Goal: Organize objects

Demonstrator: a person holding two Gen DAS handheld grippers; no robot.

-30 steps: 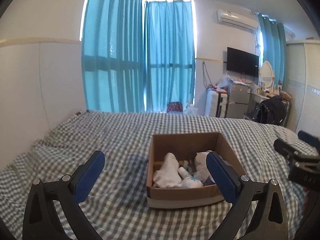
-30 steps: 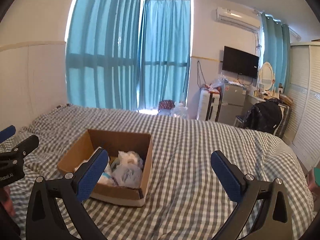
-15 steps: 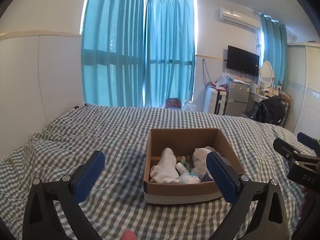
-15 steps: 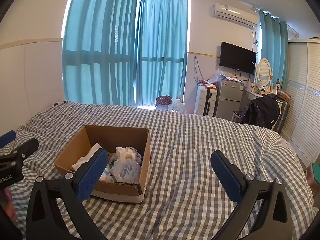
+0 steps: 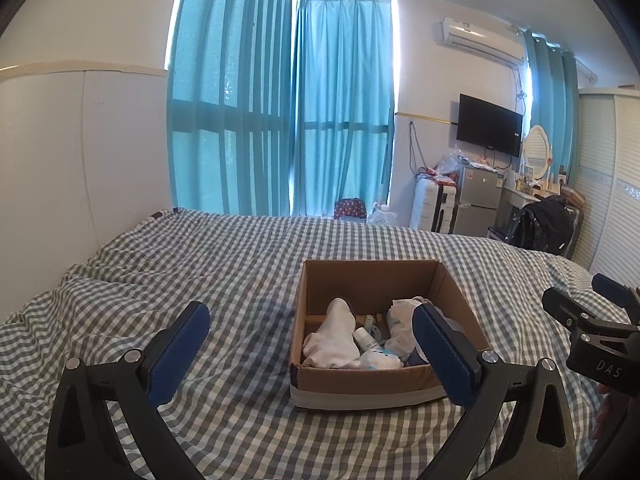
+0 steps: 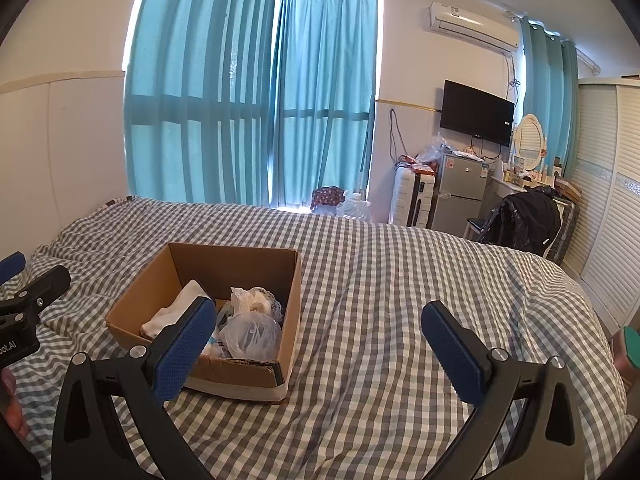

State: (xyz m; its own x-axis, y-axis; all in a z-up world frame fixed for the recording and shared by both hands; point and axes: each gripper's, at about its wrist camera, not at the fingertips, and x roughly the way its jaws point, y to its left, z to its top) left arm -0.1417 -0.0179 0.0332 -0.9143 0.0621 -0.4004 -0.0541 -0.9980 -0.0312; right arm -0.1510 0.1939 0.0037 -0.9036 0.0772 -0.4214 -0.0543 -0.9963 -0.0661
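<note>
An open cardboard box [image 5: 372, 280] [image 6: 236, 262] sits on a bed with a grey checked cover [image 5: 224, 264] [image 6: 384, 288]. Inside lie a white sock [image 5: 334, 332], a small white bottle [image 5: 366, 338] and a clear plastic bag [image 6: 252, 334] of items. My left gripper [image 5: 310, 354] is open above the bed, its right finger in front of the box's right side. Open and holding nothing, my right gripper [image 6: 320, 354] hovers to the right of the box, its left finger overlapping the box's front. Each gripper shows at the other view's edge.
A white wall panel [image 5: 60, 168] borders the bed on the left. Teal curtains [image 5: 280, 120] hang beyond the far edge. A small fridge [image 6: 460, 196], a suitcase [image 6: 412, 198], a chair with a black jacket [image 6: 528, 220] and a wardrobe [image 6: 608, 216] stand at the right.
Both views have pulled back and risen a little, so the box sits lower and more of the room shows. Both grippers stay open and hold nothing.
</note>
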